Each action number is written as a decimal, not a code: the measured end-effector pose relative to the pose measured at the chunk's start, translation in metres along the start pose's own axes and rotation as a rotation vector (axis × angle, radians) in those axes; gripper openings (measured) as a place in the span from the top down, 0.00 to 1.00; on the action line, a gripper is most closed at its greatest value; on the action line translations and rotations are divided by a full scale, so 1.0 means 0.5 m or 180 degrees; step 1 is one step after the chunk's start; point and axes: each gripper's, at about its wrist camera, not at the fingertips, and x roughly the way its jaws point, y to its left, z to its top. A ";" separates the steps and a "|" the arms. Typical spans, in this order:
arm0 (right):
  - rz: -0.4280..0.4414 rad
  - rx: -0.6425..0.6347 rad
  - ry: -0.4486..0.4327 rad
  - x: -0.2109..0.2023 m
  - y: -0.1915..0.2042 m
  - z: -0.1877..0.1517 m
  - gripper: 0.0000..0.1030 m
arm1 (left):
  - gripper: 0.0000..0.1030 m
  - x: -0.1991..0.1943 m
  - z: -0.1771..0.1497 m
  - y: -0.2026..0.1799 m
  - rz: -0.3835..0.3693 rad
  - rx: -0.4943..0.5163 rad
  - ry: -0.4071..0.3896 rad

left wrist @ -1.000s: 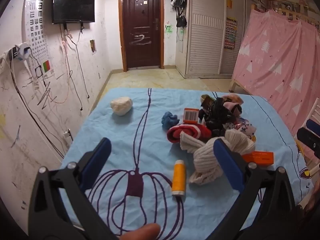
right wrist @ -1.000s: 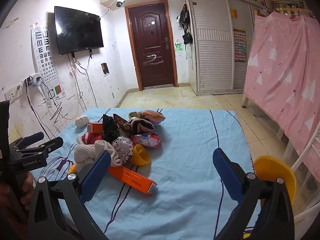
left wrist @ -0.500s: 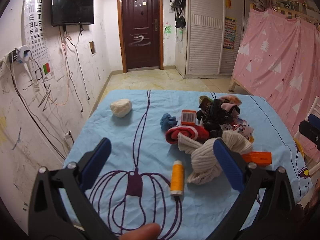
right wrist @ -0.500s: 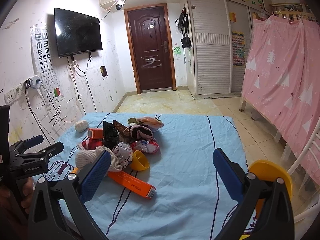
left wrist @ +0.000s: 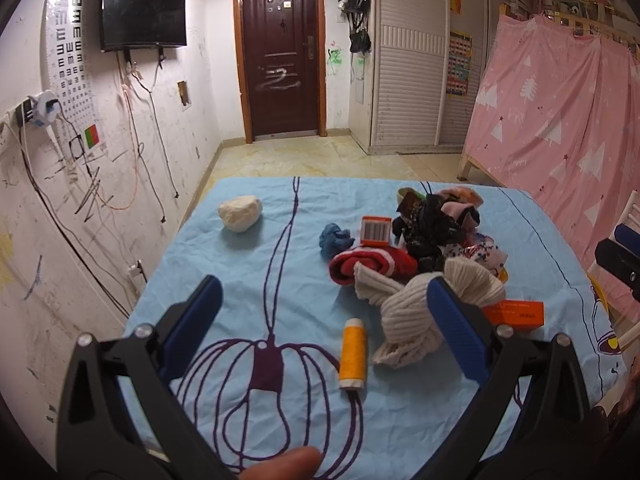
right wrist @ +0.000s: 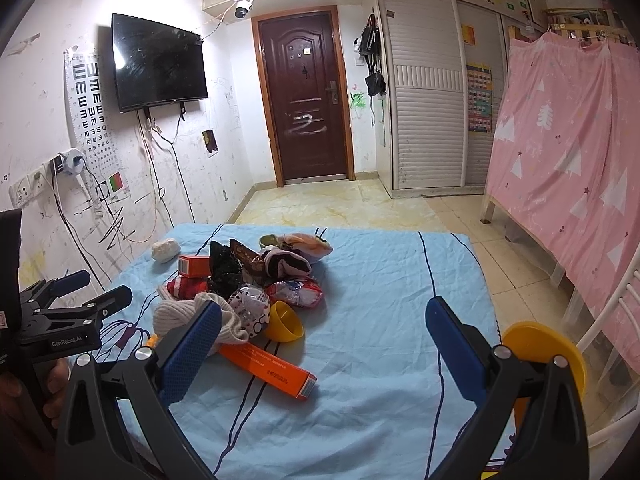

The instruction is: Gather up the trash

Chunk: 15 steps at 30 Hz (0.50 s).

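Grippers, left [left wrist: 320,320] and right [right wrist: 324,336], hover wide open and empty over the blue sheet [right wrist: 380,360]; clutter pile [right wrist: 248,280] sits between spool [left wrist: 352,354] and box [right wrist: 268,364].

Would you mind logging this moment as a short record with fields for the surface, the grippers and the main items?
surface: blue cloth with purple line drawing
left gripper: open, holding nothing, above the cloth
right gripper: open, holding nothing
pile: cream knitted cloth, red cloth, dark wrappers
apart from the pile: yellow thread spool, lying flat; white lump; blue crumpled scrap
boxes: long orange box, small orange box
yellow cup: lying tipped beside the pile
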 end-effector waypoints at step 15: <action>0.0003 -0.0007 0.0006 0.007 0.002 -0.004 0.08 | 0.05 0.000 0.000 0.000 -0.0003 0.0003 0.0005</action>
